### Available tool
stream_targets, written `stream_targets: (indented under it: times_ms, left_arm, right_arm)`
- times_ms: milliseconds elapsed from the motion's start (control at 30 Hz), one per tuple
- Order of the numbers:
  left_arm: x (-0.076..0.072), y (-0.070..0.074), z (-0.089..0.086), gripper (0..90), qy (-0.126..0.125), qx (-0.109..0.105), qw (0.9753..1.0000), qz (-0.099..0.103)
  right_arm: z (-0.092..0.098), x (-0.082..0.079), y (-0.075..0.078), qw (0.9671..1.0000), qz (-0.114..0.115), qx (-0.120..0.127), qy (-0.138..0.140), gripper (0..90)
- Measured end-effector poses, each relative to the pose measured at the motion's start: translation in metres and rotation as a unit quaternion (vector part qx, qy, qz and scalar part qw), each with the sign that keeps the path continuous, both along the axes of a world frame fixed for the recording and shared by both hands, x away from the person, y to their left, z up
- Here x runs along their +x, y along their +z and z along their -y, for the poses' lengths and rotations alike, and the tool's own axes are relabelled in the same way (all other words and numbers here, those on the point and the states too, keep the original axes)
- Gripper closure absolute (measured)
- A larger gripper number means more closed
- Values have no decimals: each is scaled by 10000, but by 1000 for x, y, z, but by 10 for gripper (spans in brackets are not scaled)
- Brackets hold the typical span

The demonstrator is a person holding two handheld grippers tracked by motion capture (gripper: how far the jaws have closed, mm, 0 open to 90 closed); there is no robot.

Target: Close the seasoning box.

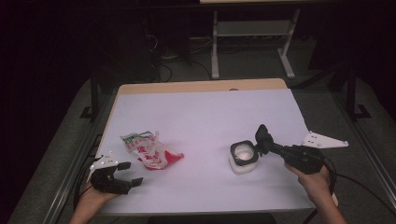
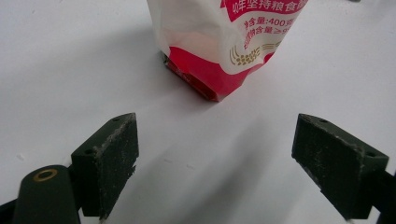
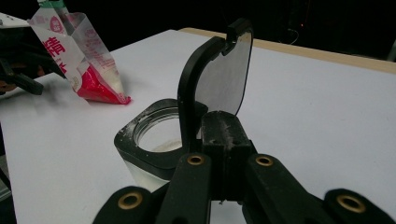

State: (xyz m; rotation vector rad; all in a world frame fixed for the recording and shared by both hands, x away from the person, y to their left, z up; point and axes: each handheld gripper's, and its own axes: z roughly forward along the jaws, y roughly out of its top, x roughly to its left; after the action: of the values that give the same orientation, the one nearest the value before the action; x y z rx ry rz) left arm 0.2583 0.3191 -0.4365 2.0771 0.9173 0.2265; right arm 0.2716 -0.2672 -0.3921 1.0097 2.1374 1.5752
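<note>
- The right gripper [image 1: 260, 140] pinches the black lid [image 3: 219, 79] of a squarish jar [image 1: 243, 158], jaws tight on its rim; the lid stands raised on its hinge, with a pale liner inside.
- The jar, on the table's [image 1: 205, 112] right half, has a clear body, a black collar and white powder within.
- A crinkled red-and-white bag [image 1: 150, 150] lies left of centre.
- The left gripper [image 1: 127, 173] hovers near the bag, its matte, dusty jaws spread wide and holding nothing.

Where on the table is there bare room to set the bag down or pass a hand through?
The widest free patch is the far half of the table, beyond the bag and the jar. Another bare strip lies between bag and jar, running to the near edge. It is crowded at the left gripper beside the bag, and at the right gripper closed on the jar's lid.
</note>
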Motion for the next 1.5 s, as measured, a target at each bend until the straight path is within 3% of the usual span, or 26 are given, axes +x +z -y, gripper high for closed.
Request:
stream_targets:
  times_ms: [267, 800, 1100, 1233, 1500]
  left_arm:
    - [0, -1, 0, 144, 49, -15, 10000, -6]
    - [1, -3, -1, 144, 16, 3, 10000, -48]
    - [2, -2, 0, 144, 56, -23, 10000, -27]
    - [1, -1, -1, 144, 87, -46, 10000, -20]
    - [0, -1, -4, 144, 84, -109, 9999, -5]
  right_arm:
    - [-7, 3, 3, 10000, 20, 10, 43, 900]
    - [-22, 3, -7, 9994, -138, -110, 291, 900]
    - [-18, 4, -5, 9996, -67, -42, 267, 900]
    - [-12, 2, -5, 9997, -13, 6, 226, 842]
    - [-1, 0, -7, 10000, 58, -19, -59, 588]
